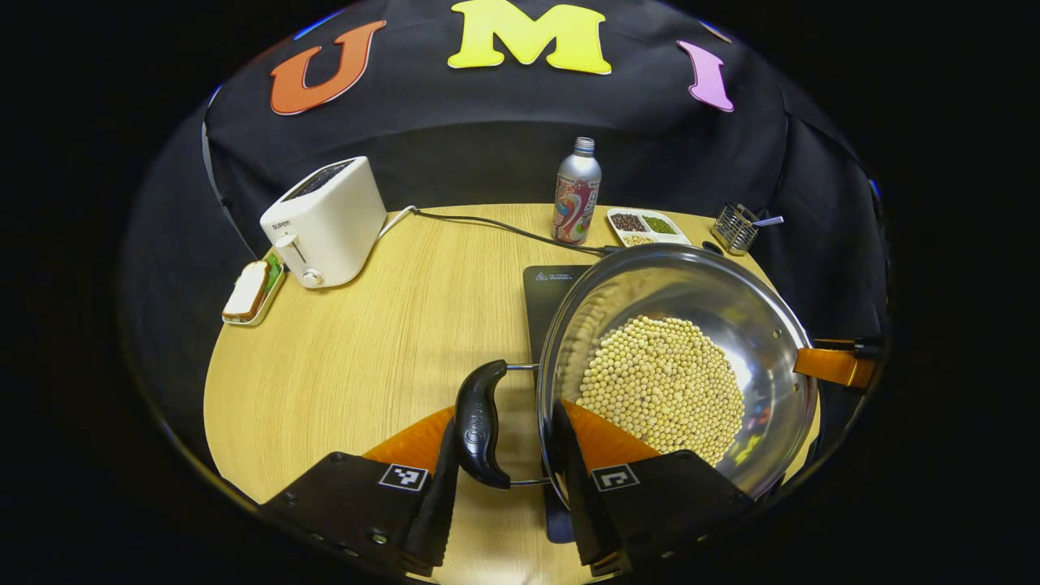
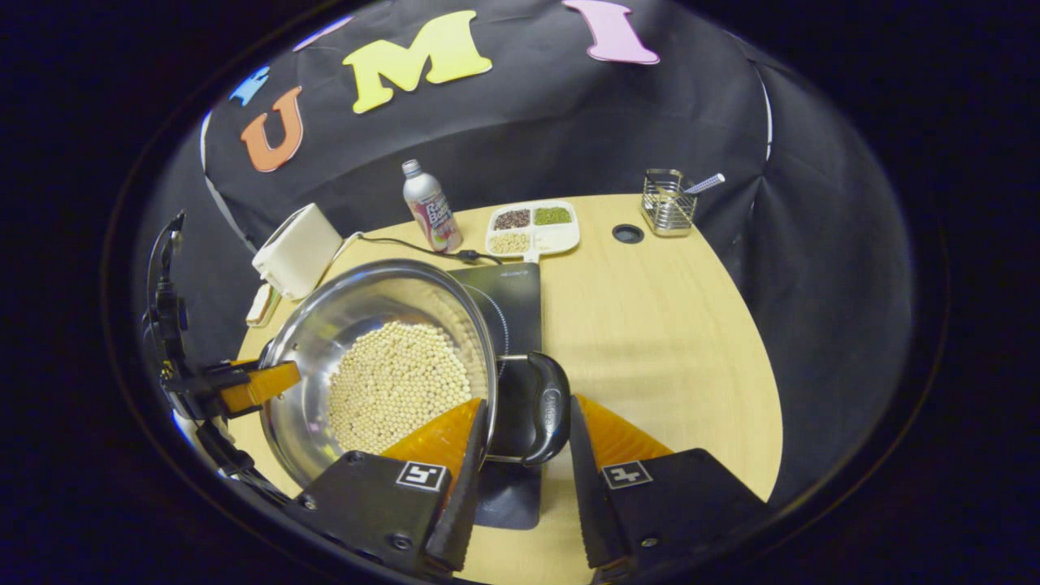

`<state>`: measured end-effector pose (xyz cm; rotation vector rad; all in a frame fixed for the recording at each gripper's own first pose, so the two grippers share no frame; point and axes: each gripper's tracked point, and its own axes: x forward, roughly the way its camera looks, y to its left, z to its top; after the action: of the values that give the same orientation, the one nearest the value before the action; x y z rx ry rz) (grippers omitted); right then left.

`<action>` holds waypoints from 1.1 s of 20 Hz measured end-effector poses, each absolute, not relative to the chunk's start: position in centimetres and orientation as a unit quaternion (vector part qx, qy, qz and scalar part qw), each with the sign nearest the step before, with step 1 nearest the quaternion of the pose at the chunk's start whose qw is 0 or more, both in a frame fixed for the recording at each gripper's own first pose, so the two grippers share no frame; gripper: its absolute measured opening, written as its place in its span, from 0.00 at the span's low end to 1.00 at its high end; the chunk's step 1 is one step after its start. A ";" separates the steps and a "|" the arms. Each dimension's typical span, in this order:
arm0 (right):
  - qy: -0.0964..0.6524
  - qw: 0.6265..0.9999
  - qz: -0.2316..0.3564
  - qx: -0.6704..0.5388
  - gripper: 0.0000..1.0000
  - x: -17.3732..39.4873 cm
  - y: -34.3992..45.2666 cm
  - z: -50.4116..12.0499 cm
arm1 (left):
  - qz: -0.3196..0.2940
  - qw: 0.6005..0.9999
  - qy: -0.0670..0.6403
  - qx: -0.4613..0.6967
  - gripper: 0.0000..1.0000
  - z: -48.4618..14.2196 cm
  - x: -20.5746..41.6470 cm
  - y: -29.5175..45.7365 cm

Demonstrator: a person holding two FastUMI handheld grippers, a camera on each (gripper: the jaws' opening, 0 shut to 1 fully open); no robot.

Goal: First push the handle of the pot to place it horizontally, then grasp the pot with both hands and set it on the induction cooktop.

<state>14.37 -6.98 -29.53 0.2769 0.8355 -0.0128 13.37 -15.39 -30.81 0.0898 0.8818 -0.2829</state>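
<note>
Left gripper view: pot handle between left gripper fingers.

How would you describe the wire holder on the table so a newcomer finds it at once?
Start at the round wooden table and look to its far edge against the black cloth. Right of the divided snack tray, past a small dark hole, stands the wire holder. It alone is a see-through metal cage, with one utensil sticking out.

Each gripper view looks down, close, from opposite sides of the pot. Both share the table, seemingly facing the wall.
</note>
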 end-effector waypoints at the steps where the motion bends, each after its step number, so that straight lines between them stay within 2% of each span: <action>1: 0.405 0.905 -0.005 0.133 0.53 14.6 -7.3 -29.6 | -0.136 0.894 0.425 0.044 0.58 -30.9 13.5 -15.7; 2: 0.405 0.905 -0.004 0.132 0.53 14.9 -7.5 -29.7 | -0.134 0.893 0.427 0.044 0.58 -31.0 13.7 -16.0; 3: 0.405 0.905 -0.004 0.131 0.53 15.3 -7.7 -29.8 | -0.133 0.893 0.427 0.043 0.68 -31.1 13.9 -16.2; 5: 0.407 0.904 -0.002 0.131 0.53 15.9 -7.9 -29.9 | -0.130 0.893 0.428 0.043 0.68 -31.2 14.5 -16.4; 6: 0.408 0.904 -0.001 0.130 0.53 16.3 -7.9 -29.9 | -0.129 0.893 0.428 0.043 0.58 -31.3 14.8 -16.5; 9: 0.408 0.905 0.002 0.125 0.53 17.6 -8.0 -29.9 | -0.124 0.893 0.431 0.039 0.58 -31.5 15.7 -16.4; 10: 0.407 0.905 0.002 0.123 0.53 18.1 -8.0 -29.8 | -0.123 0.893 0.431 0.037 0.68 -31.6 15.9 -16.5; 11: 0.408 0.905 0.003 0.121 0.53 18.4 -8.0 -29.9 | -0.122 0.893 0.432 0.035 0.58 -31.7 16.2 -16.4; 22: 0.374 0.918 0.017 0.130 0.54 19.6 -8.1 -30.2 | -0.130 0.899 0.416 0.033 0.59 -32.0 17.3 -16.6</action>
<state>19.63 -8.10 -30.22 0.2681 0.7681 0.0358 17.33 -16.58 -32.01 0.0687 0.8615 -0.2681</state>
